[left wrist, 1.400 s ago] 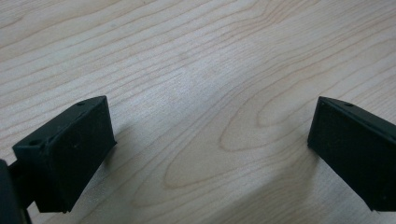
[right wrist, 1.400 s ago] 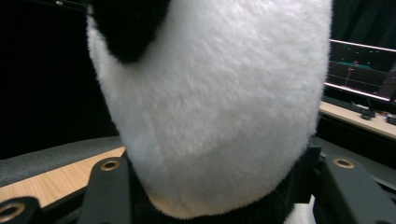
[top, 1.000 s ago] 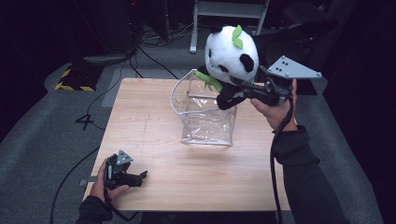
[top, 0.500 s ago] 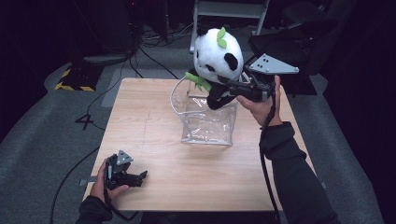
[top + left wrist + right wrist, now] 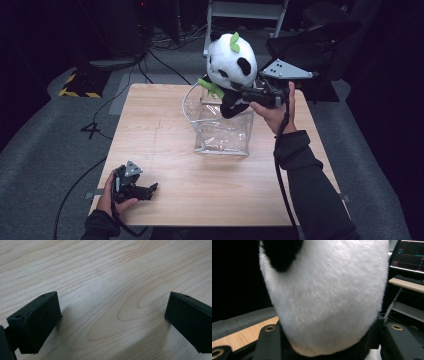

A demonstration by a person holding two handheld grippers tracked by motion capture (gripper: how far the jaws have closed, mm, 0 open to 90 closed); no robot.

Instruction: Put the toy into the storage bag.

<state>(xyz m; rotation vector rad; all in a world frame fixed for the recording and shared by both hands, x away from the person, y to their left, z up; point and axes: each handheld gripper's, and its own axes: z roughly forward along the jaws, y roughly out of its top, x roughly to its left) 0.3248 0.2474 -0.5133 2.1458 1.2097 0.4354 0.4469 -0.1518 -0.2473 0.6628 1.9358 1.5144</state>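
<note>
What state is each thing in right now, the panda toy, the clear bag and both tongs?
Panda plush: upright, clamped at the neck, held above the bag's opening.
Clear plastic bag: standing on the table, mouth open, looks empty.
Right tongs: shut on the panda plush.
Left tongs: open, nothing between the jaws, resting low at the table's near left corner.
</note>
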